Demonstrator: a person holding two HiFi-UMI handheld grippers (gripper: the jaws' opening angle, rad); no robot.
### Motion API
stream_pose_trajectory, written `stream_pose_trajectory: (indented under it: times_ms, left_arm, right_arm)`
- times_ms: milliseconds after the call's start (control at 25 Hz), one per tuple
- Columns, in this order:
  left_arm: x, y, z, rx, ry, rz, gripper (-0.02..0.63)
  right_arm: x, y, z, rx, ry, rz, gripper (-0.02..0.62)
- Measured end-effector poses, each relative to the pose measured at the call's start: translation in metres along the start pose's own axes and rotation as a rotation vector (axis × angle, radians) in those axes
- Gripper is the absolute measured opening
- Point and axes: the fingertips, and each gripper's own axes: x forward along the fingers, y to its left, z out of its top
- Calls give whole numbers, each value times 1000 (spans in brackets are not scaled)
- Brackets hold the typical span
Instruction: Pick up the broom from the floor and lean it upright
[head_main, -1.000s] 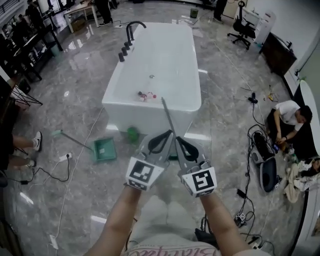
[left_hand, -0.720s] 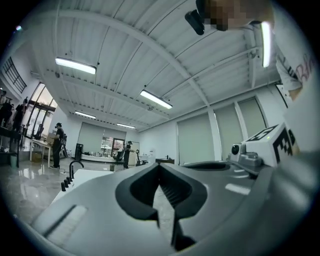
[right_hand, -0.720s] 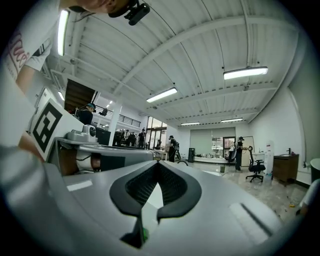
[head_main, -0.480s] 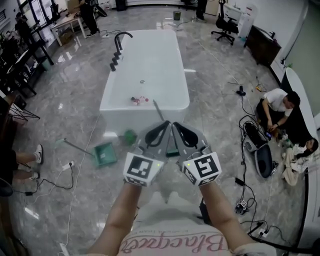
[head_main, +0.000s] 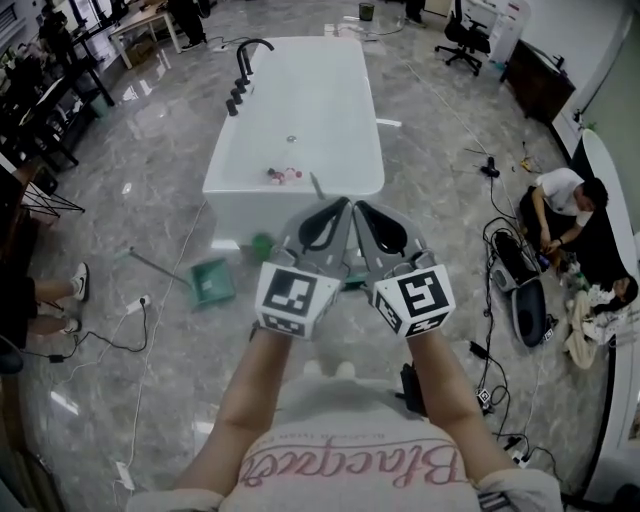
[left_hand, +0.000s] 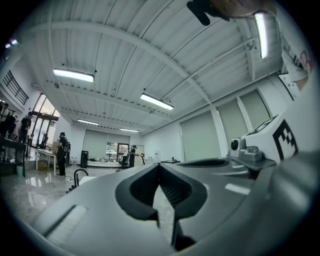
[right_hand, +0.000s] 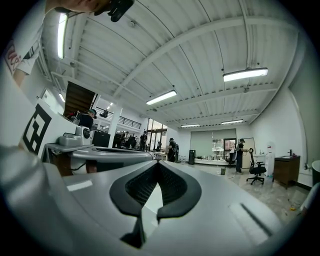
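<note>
- Dustpan (head_main: 212, 283): on the floor, left of the tub (head_main: 230, 190).
- Left gripper (head_main: 341, 206): clenched, nothing between its jaws.
- Broom (head_main: 314, 185): its handle end pokes out just past both gripper tips, before the tub.
- Right gripper (head_main: 362, 208): clenched, nothing between its jaws, just beside the left.

The glossy grey floor (head_main: 440, 200) carries a white bathtub (head_main: 310, 100), far middle. A green dustpan (head_main: 212, 283) lies left, cables (head_main: 492, 262) right.
</note>
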Motion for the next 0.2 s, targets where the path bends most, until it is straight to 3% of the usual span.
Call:
stream_pose_trajectory:
  times_ms: [200]
  left_arm:
    - [10, 6, -4, -16, 8, 8, -2]
  right_arm:
    - [6, -8, -1, -2, 11, -8, 0]
